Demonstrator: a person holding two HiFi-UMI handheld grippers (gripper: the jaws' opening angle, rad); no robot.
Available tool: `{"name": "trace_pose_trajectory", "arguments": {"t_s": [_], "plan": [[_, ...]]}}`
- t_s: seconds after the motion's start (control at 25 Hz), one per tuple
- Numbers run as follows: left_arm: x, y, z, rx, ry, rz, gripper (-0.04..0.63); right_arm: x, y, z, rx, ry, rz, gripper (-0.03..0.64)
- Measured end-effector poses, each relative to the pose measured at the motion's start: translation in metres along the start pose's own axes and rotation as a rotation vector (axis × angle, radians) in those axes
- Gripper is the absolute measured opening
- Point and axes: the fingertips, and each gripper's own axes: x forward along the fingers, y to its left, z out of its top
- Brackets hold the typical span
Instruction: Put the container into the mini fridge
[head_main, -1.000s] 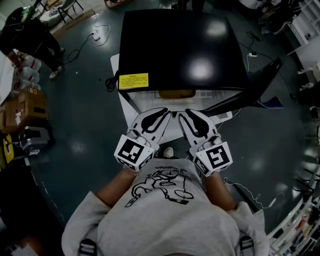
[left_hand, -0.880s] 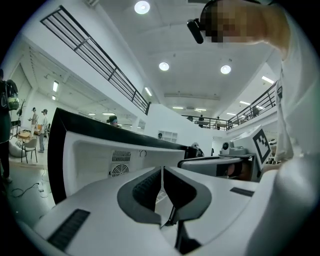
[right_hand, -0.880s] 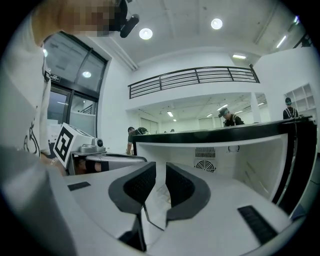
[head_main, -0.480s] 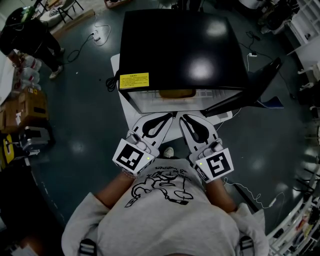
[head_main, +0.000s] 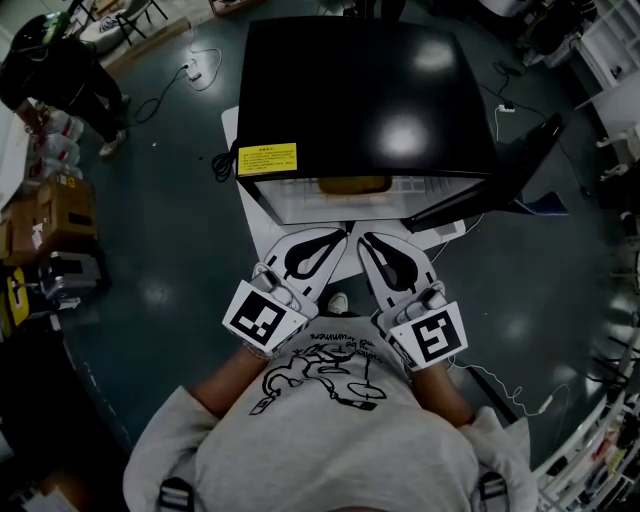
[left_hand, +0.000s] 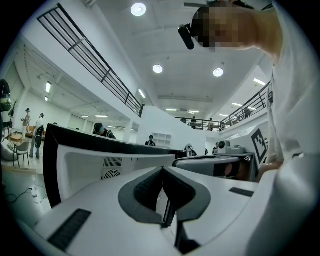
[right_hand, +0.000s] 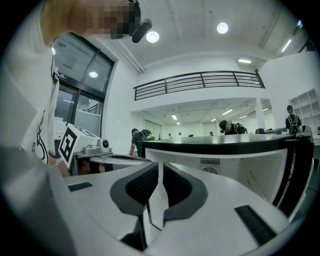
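Below me the dark floor (head_main: 170, 250) carries a white board (head_main: 229, 130), and the black mini fridge (head_main: 360, 90) stands on that board. Cables (head_main: 190, 72) trail across the floor at the upper left. Cardboard boxes (head_main: 55, 212) sit by the left edge.

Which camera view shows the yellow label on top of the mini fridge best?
The head view: it looks down on the mini fridge, so the yellow label on its top lies in full sight near the front edge. Both gripper views look level into the open front, so the label doesn't show there.
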Motion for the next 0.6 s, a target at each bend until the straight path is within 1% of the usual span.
{"name": "trace_pose_trajectory", "arguments": {"t_s": [0.12,0.44,0.6], "plan": [[0.0000,-0.0024,-0.0012,0.008,0.008,-0.004,0.015,-0.0019,-0.0005,-0.0006,0.000,0.003,-0.001,0.048],[0.0015,-0.0074,0.0028,-0.002,-0.005,-0.006,0.015,-0.0060,-0.0005,0.0000,-0.004,0.001,-0.001,0.048],[0.0015,-0.0080,-0.0018,0.016,0.019,-0.007,0.015,-0.0073,-0.0017,0.0003,-0.007,0.004,-0.001,0.048]]}}
